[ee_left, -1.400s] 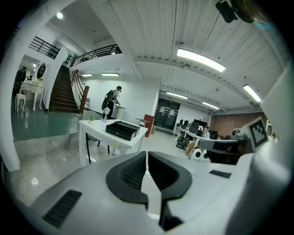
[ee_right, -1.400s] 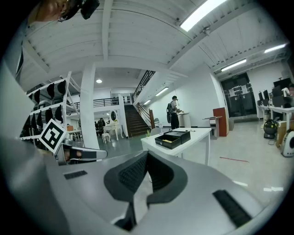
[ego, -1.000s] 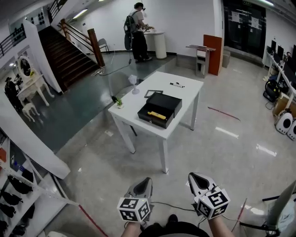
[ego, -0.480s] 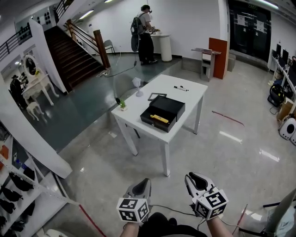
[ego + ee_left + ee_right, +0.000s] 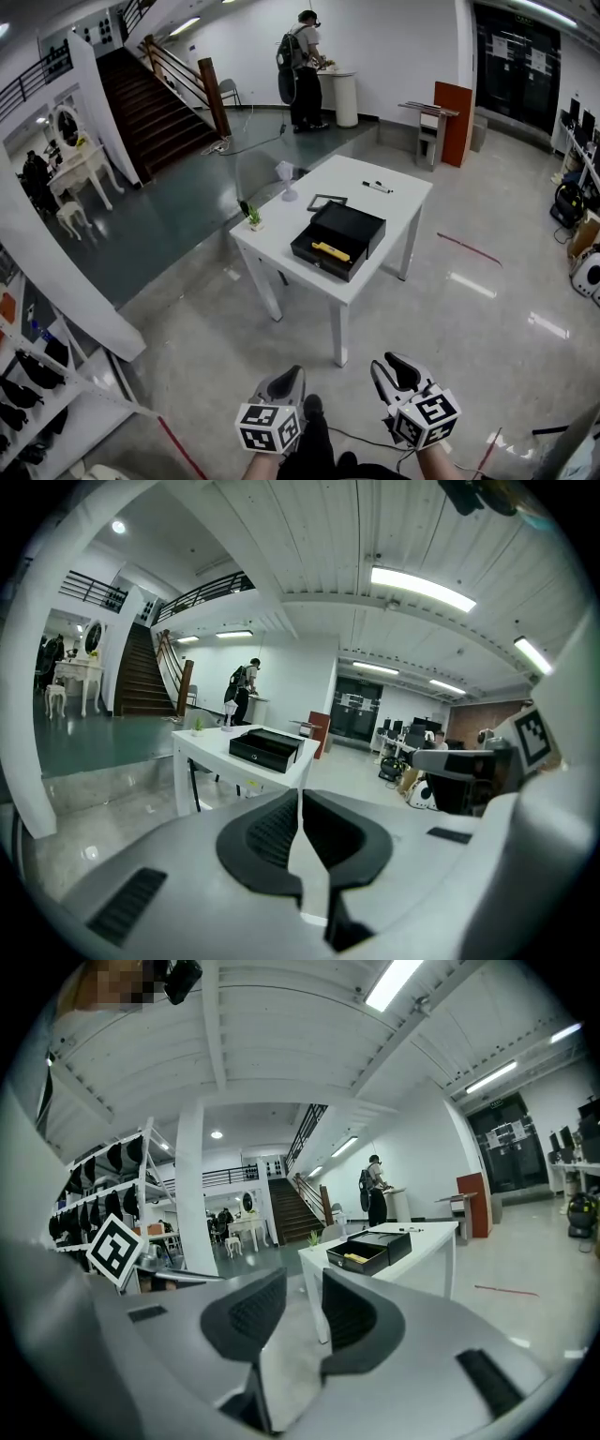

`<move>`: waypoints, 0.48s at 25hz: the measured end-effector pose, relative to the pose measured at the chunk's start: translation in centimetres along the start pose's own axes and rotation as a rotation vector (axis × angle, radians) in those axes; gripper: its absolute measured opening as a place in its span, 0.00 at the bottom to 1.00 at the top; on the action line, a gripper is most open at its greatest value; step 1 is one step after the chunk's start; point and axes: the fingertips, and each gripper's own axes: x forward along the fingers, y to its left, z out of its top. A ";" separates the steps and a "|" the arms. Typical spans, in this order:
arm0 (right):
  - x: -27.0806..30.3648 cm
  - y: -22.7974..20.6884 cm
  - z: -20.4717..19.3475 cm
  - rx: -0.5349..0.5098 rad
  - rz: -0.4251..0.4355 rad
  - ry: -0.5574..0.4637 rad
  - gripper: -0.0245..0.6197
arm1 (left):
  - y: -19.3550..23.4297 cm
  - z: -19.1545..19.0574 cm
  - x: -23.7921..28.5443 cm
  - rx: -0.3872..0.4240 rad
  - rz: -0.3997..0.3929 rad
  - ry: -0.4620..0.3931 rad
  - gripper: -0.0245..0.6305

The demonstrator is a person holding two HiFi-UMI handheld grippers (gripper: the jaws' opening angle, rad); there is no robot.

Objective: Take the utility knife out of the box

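The jaws of the right gripper (image 5: pixel 394 364) had just been opening, with nothing between them. Compared with a second before, the white table (image 5: pixel 375 204) sat slightly closer in the head view. This looked like an approach, with the grasp not yet begun.

Nearest, the left gripper (image 5: pixel 292 377) had its jaws pressed together, empty. The right gripper's jaws stood partly apart around bare air.

Well ahead of both sets of fingertips, across the floor, the table carried an open black box (image 5: pixel 319 263). The yellow utility knife (image 5: pixel 330 250) lay inside it.
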 end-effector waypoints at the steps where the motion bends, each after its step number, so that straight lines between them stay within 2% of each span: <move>1: 0.9 -0.4 0.1 0.002 -0.003 0.001 0.20 | 0.6 0.3 0.7 -0.001 0.000 0.000 0.07; 12: 13.8 -4.3 2.9 -0.019 -0.027 0.021 0.20 | 9.9 4.5 9.7 -0.035 -0.001 0.003 0.07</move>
